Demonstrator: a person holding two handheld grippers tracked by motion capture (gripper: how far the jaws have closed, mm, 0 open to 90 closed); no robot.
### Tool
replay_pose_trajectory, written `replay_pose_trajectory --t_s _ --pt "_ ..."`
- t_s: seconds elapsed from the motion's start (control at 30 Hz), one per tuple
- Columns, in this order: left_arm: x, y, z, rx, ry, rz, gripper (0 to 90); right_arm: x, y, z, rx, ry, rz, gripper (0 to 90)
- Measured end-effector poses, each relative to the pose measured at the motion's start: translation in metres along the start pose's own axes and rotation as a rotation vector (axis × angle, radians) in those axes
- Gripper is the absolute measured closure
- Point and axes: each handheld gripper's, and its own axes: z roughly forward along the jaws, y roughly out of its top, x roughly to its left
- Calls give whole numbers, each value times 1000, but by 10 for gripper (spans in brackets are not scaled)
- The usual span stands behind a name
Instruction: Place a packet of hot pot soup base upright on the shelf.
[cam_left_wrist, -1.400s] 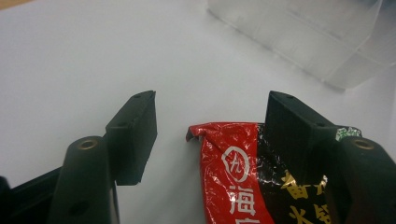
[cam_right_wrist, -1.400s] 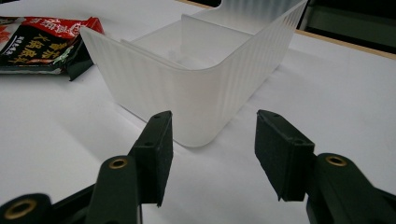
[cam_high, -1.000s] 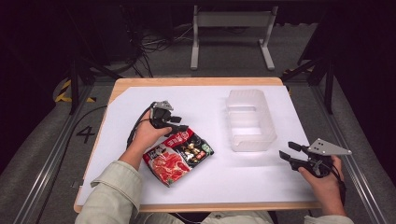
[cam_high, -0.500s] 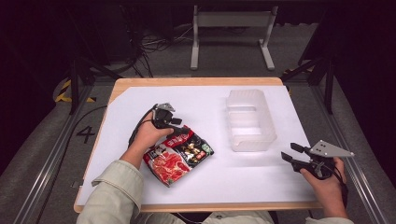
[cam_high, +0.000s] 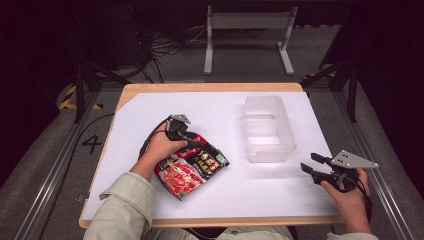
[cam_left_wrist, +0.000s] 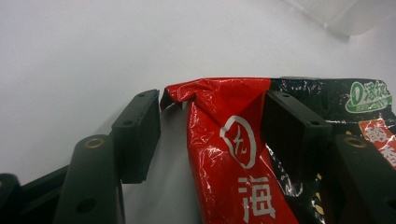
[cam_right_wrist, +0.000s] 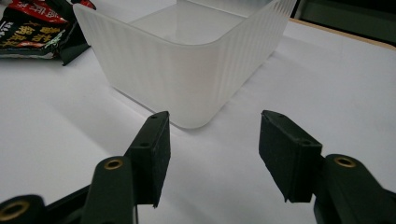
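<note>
Red and black foil is catching the light between our left gripper's (cam_left_wrist: 210, 126) jaws: we are straddling the top corner of the snack packet (cam_high: 192, 167), which is lying flat on the white sheet toward the near-left part of the table (cam_high: 150, 90). Those jaws have just been closing a little, yet one pad is standing clear of the foil while the other is resting over the packet's face, so we are judging the grip as not yet made. Our right gripper (cam_high: 312, 167) is hovering released near the table's near-right corner, jaws apart with nothing between them, pointing at the near wall of the translucent plastic bin (cam_high: 267, 127) that is sitting right of centre. We are reading this as the pick-up step. Next we are needing to pinch the crinkled corner firmly, lift the packet without letting it slip, and carry it across toward the bin.
</note>
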Motion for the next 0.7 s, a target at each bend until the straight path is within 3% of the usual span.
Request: replay_pose_trajectory --t_s 0.13,0.33,0.47,0.6,0.7 --pt "1 -2 0 -5 -18 -2 454 0 0 0 -2 -1 0 435" --pt "1 -7 0 -29 -8 -7 557 -1 0 0 -12 -14 -9 422" --pt "0 -9 -1 -23 -5 -12 698 0 1 0 -15 -18 -13 421" --pt "-1 -8 -2 -14 -5 -30 784 0 2 2 -14 -15 -15 421" --pt "-4 -8 -2 -16 4 -5 826 1 2 3 -12 -14 -13 421"
